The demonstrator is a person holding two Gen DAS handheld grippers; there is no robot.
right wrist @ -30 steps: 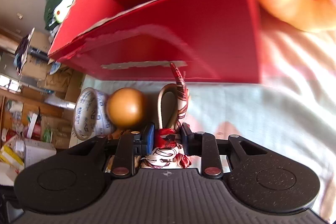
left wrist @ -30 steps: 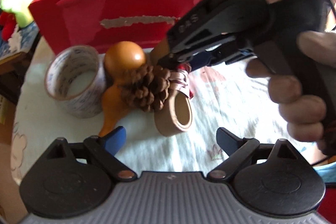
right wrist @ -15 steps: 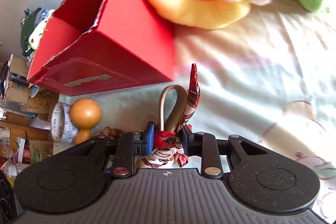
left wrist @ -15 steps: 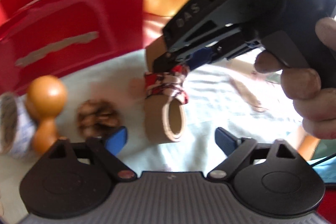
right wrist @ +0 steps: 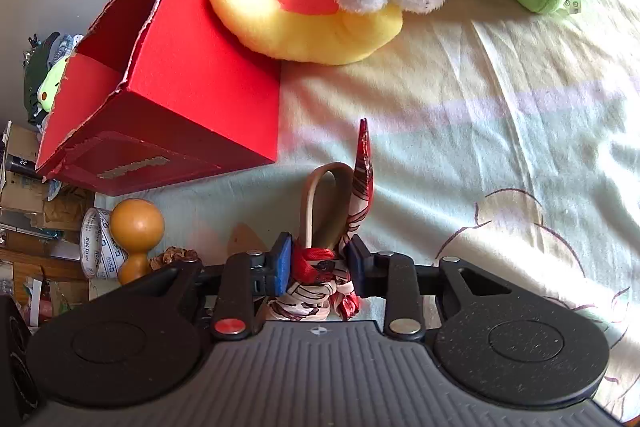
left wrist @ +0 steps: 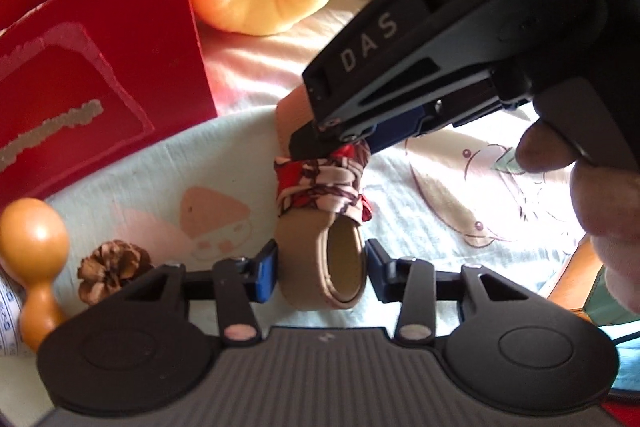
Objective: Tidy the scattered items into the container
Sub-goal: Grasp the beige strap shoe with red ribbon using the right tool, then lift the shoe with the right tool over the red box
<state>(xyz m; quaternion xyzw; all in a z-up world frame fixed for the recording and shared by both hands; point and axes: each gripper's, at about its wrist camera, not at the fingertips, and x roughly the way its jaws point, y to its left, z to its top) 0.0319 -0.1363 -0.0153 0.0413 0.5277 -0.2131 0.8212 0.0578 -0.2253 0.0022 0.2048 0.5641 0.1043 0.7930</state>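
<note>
Fingers [right wrist: 283, 261] of the right gripper [right wrist: 318, 263] clamp the scarf-wrapped tan strap loop [left wrist: 320, 227] at frame centre; left gripper [left wrist: 320, 269] fingers, just closing, flank its lower end, contact unclear.

red box [right wrist: 208, 83]: matt cardboard, torn rough rim
strap loop [left wrist: 340, 267]: smooth tan, maybe leather
scarf [left wrist: 320, 183]: thin printed cloth, slight sheen
gourd [right wrist: 136, 219]: glossy, smooth
pine cone [left wrist: 112, 267]: rough, woody
plush toys [right wrist: 320, 7]: fuzzy fabric
bedsheet [right wrist: 480, 131]: soft printed cloth
</note>
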